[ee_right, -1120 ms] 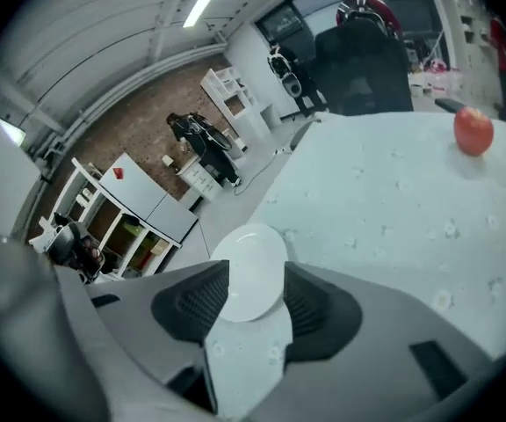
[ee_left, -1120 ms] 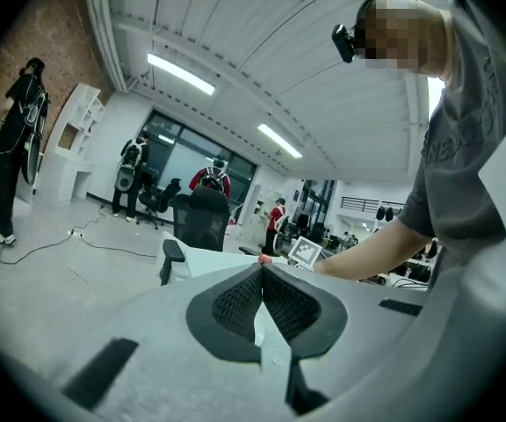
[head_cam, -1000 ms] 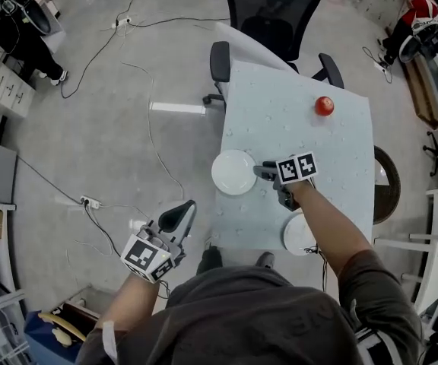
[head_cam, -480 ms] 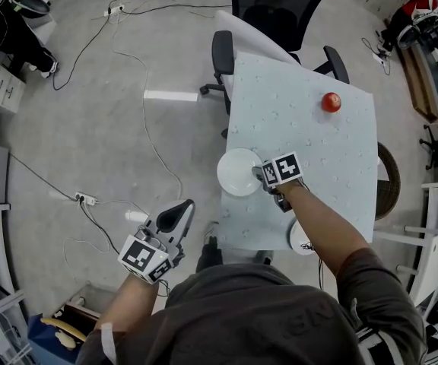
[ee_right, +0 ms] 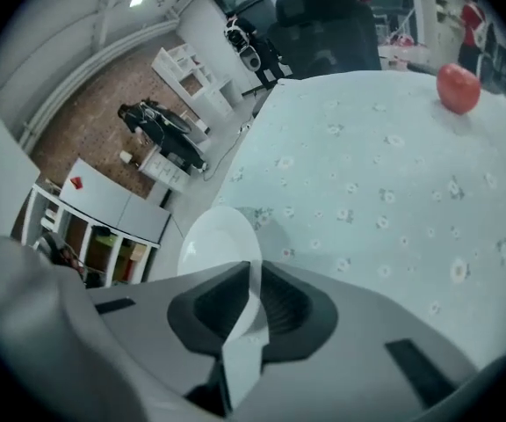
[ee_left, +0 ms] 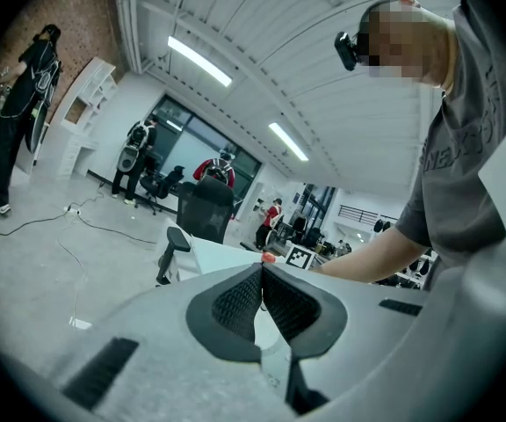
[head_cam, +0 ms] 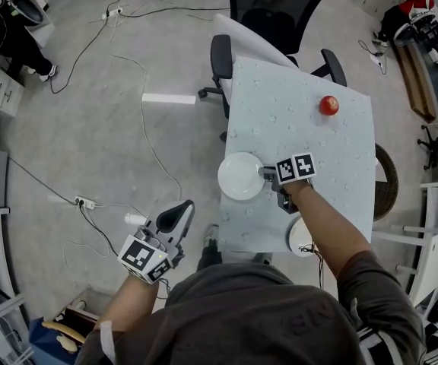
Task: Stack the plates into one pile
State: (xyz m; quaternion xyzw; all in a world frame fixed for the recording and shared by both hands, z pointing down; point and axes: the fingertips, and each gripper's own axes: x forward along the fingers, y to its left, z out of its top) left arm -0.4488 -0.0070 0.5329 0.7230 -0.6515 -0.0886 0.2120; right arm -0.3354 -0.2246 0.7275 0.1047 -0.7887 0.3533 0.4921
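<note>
A white plate (head_cam: 240, 176) lies near the left edge of the pale blue table (head_cam: 303, 128). My right gripper (head_cam: 265, 173) points steeply down at the plate's right rim. In the right gripper view the plate (ee_right: 213, 236) has its rim running between the jaws of the right gripper (ee_right: 251, 290), which are closing on it. A second white plate (head_cam: 304, 236) sits at the table's near edge, partly under my right forearm. My left gripper (head_cam: 183, 210) hangs off the table over the floor. In its own view the left gripper (ee_left: 260, 275) is shut and holds nothing.
A red apple (head_cam: 328, 105) rests far right on the table, also visible in the right gripper view (ee_right: 458, 87). A black office chair (head_cam: 276, 14) stands at the table's far side. Cables and a power strip (head_cam: 88, 201) lie on the floor at left.
The right gripper has stayed at the plate's right rim, tilting a little. The left gripper has barely shifted over the floor.
</note>
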